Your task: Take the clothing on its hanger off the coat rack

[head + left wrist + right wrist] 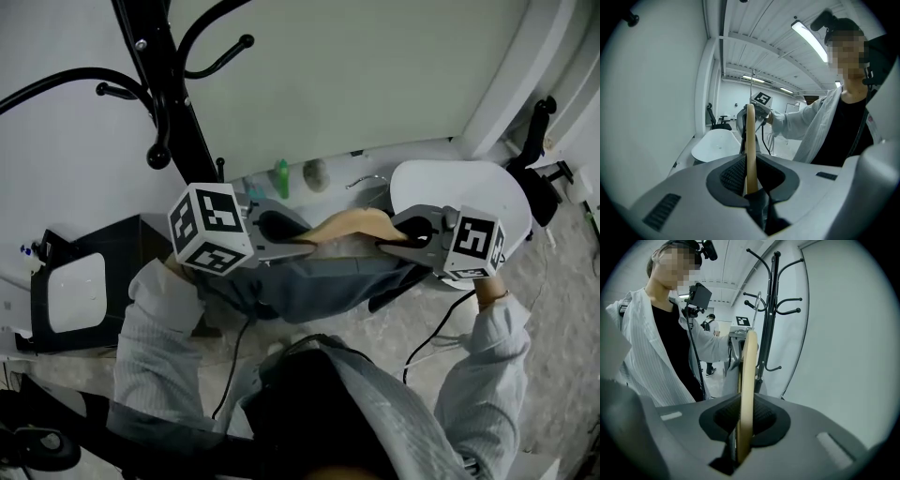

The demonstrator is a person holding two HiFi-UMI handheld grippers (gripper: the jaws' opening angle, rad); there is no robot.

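A pale wooden hanger [352,225] with grey clothing [319,281] draped below it is held level in front of me, one gripper at each end. My left gripper [295,239] is shut on the hanger's left end [750,145]. My right gripper [394,239] is shut on its right end [747,380]. The black coat rack [178,103] stands up and to the left, its curved arms apart from the hanger. The hanger's metal hook [757,303] shows free of the rack [771,310] in the right gripper view.
A white round table [469,187] stands behind the right gripper, with a black office chair [539,141] beyond it. A black box with a white panel [80,286] sits on the floor at left. A green bottle [281,176] stands by the wall. Cables trail on the floor.
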